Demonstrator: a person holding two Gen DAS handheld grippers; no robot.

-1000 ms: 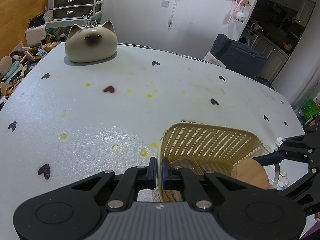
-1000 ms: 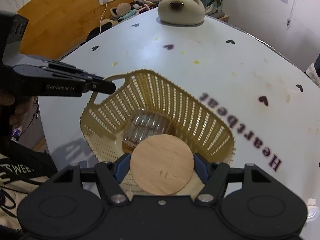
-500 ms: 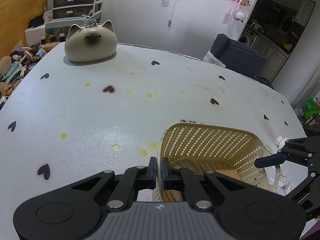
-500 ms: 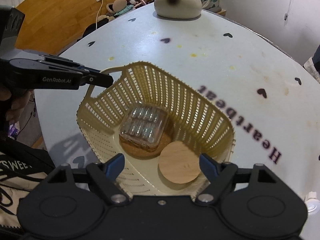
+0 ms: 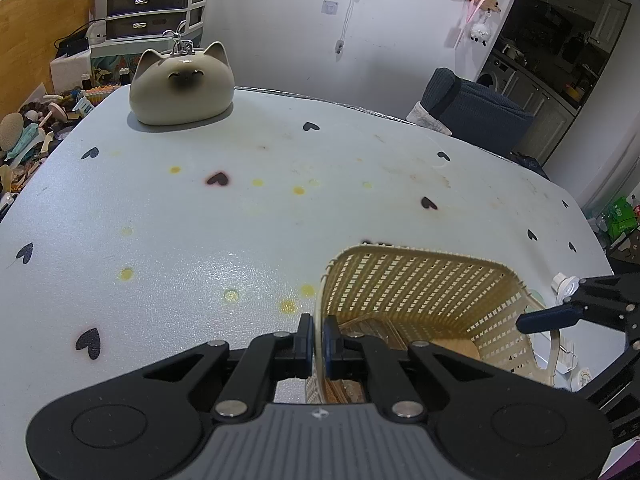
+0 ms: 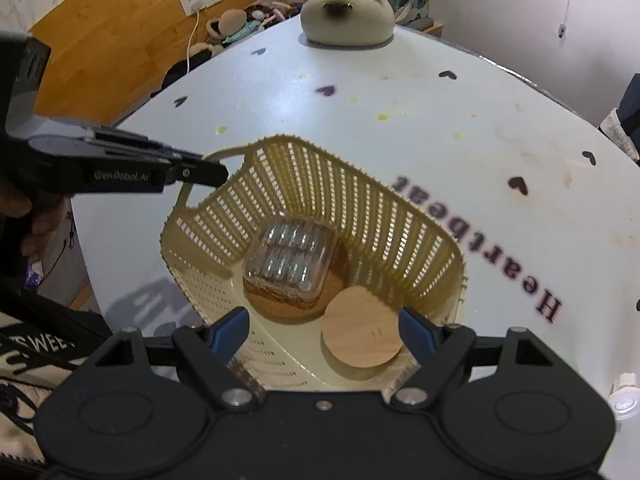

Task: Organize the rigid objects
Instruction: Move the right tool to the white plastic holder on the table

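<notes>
A cream slotted plastic basket (image 6: 360,200) stands on the white table. Inside it lie a round wooden disc (image 6: 362,338), a clear plastic case (image 6: 290,260) and a brown cork coaster (image 6: 288,304) under the case. My left gripper (image 5: 318,344) is shut on the basket's rim (image 5: 320,304); it also shows in the right wrist view (image 6: 204,172) at the basket's handle. My right gripper (image 6: 324,330) is open and empty just above the basket's near edge, over the wooden disc. It shows at the right in the left wrist view (image 5: 560,312).
A cat-shaped ceramic pot (image 5: 182,88) stands at the table's far end. The table (image 5: 240,208) has heart prints and yellow stains. A small white cap (image 6: 624,394) lies near the right edge. A dark chair (image 5: 472,112) stands behind the table.
My right gripper opened and let the wooden disc drop into the basket, then drew back slightly. My left gripper has stayed clamped on the basket rim.
</notes>
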